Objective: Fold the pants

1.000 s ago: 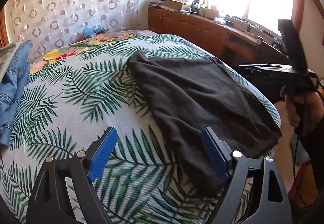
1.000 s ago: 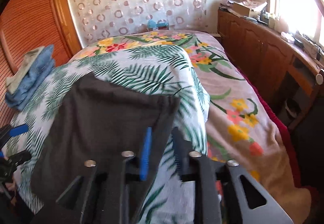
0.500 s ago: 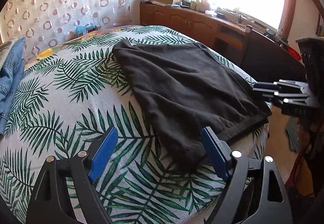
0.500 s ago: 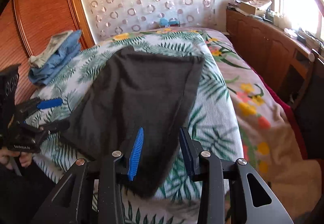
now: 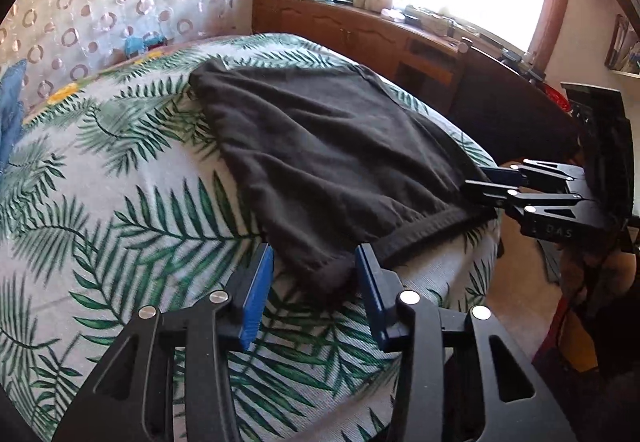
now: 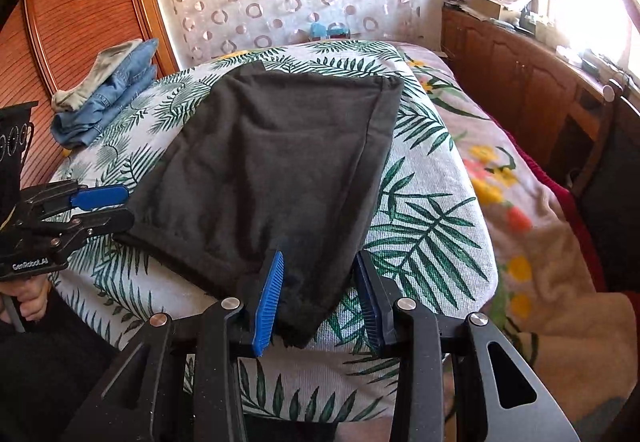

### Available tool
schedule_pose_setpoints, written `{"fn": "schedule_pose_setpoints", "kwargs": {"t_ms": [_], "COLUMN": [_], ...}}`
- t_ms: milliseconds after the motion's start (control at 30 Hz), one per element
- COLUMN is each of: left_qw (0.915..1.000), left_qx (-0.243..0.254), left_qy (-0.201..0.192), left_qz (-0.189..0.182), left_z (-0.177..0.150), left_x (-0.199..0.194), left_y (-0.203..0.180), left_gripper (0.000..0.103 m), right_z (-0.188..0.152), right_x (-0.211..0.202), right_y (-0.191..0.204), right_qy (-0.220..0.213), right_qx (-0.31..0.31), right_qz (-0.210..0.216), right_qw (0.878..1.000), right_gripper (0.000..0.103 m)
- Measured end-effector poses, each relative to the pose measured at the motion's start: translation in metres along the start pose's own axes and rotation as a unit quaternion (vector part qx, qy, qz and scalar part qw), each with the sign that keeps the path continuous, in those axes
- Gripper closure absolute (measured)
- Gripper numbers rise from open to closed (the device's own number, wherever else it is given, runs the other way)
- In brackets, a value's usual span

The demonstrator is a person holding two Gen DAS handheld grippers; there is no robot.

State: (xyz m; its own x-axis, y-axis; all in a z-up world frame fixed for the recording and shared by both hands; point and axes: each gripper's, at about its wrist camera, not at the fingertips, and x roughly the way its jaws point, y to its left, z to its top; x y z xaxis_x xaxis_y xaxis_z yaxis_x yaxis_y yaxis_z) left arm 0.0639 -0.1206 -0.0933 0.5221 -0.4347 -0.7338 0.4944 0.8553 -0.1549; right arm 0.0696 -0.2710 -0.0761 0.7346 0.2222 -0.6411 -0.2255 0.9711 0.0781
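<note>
Black pants [image 5: 328, 162] lie folded flat on a bed with a palm-leaf cover [image 5: 120, 202]; they also show in the right wrist view [image 6: 272, 162]. My left gripper [image 5: 314, 282] is open, its blue pads either side of the near left corner of the pants. My right gripper [image 6: 320, 286] is open around the near right corner. Each gripper shows in the other's view: the right gripper [image 5: 492, 182] at the hem's right end, the left gripper [image 6: 104, 206] at the left corner.
A stack of folded jeans [image 6: 108, 90] sits at the far left of the bed. A wooden cabinet [image 5: 360, 34] with clutter runs under the window on the right. A flowered blanket [image 6: 500, 182] covers the bed's right side. A wooden wardrobe [image 6: 80, 10] stands at left.
Both grippers have moved in to the near hem. The left jaws have narrowed around the left corner; the right jaws have opened wider around the right corner.
</note>
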Motion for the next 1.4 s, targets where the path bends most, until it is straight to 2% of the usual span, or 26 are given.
{"fn": "schedule_pose_setpoints", "kwargs": {"t_ms": [167,367,467,533,567,733,1067,1200,1333,1400], "left_qw": [1.0,0.9999,0.9999,0.9999,0.9999,0.9998,0.9997,0.9993,0.9991,0.9994], "left_qx": [-0.002,0.001,0.004,0.004,0.003,-0.002,-0.016,-0.029,-0.031,-0.024], "left_qy": [0.002,0.005,0.005,0.0,-0.005,-0.017,0.005,0.005,0.004,0.004], "left_qz": [-0.003,-0.015,-0.014,-0.015,-0.012,-0.013,-0.017,-0.024,-0.028,-0.023], "left_z": [-0.002,-0.003,-0.003,-0.003,-0.001,0.002,-0.002,-0.002,-0.002,-0.002], "left_x": [0.002,0.0,0.001,-0.002,-0.004,-0.016,-0.002,0.002,0.003,0.003], "left_y": [-0.002,-0.006,-0.008,-0.007,-0.005,-0.002,0.005,0.012,0.012,0.009], "left_gripper": [0.059,0.062,0.07,0.086,0.089,0.09,0.09,0.084,0.084,0.084], "right_z": [-0.001,-0.003,-0.004,-0.004,-0.004,-0.004,-0.007,-0.005,-0.006,-0.007], "right_x": [0.0,-0.001,-0.002,-0.003,-0.003,-0.01,-0.004,-0.003,-0.003,-0.002], "right_y": [0.005,0.009,0.008,0.006,0.005,0.002,0.003,0.006,0.006,0.008], "right_qy": [0.0,0.002,0.002,0.002,0.002,-0.005,0.005,0.003,-0.001,-0.005], "right_qx": [-0.013,-0.012,-0.012,-0.009,-0.008,-0.005,-0.002,-0.014,-0.018,-0.024], "right_qz": [-0.016,-0.011,-0.01,-0.007,-0.006,-0.002,-0.002,-0.004,0.003,0.019], "right_qw": [1.0,1.0,1.0,1.0,1.0,1.0,1.0,1.0,1.0,1.0], "right_gripper": [0.065,0.065,0.065,0.065,0.065,0.065,0.065,0.065,0.065,0.077]}}
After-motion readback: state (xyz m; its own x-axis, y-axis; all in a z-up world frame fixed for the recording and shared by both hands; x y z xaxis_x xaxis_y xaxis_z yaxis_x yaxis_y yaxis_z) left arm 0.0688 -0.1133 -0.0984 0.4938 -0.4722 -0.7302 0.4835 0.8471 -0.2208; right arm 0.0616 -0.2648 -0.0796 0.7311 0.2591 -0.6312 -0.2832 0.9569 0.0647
